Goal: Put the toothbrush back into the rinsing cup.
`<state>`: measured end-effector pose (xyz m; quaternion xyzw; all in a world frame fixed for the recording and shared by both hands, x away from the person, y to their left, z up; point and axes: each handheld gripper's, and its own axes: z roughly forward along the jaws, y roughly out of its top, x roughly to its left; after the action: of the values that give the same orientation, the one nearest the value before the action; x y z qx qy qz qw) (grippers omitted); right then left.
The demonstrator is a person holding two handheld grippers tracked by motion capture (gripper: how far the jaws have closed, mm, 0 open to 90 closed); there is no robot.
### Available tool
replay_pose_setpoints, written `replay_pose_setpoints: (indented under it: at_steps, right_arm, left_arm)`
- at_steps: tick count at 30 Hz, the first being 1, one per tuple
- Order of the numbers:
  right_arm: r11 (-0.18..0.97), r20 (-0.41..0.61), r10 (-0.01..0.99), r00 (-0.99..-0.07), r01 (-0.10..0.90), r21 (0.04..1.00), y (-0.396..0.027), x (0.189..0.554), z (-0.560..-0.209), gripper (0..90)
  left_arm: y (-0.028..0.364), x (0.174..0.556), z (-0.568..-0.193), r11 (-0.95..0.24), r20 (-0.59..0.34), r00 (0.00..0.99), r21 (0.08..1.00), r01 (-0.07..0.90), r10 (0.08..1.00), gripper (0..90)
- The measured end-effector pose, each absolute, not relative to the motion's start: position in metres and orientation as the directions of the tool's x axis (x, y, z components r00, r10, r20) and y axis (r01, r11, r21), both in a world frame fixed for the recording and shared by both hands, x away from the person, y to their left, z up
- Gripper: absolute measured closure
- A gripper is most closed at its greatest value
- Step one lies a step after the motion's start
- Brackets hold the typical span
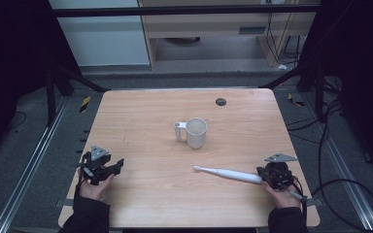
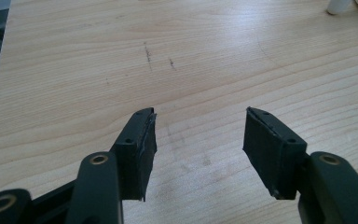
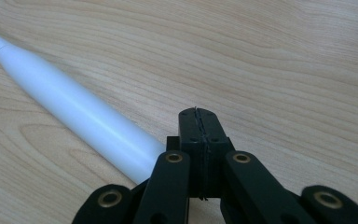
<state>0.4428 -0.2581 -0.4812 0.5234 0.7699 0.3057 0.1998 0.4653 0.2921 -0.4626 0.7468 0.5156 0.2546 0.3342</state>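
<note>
White mug (image 1: 195,132) mid-table, toothbrush handle (image 1: 228,174) beside pressed-together right claw (image 3: 199,116); left claw (image 2: 198,135) wide.

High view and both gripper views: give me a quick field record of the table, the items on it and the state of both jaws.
table: light wood, small dark disc near the far edge
mug: white, upright at mid-table, handle toward the left, looks empty
white tool: long tapered stick, lying flat, thin tip toward the table's centre, thick end beside the right gripper
left gripper: jaws open, nothing between them, at the near left of the table
right gripper: jaws shut together, not on the tool, which lies alongside
contact between mug and tool: none, apart
</note>
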Motion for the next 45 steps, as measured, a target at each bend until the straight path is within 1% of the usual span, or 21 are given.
replay_pose_setpoints:
  at_steps: [16,45]
  right_arm:
    - [0.289,0.003,0.920,-0.392,0.684,0.670,-0.256,0.435,-0.483,90.0]
    - [0.309,0.030,0.901,-0.433,0.689,0.656,-0.244,0.413,-0.484,90.0]
  left_arm:
    - [0.294,0.465,-0.462,-0.244,0.039,0.335,0.764,0.598,0.942,42.9]
    - [0.295,0.464,-0.462,-0.247,0.059,0.325,0.780,0.575,0.944,43.2]
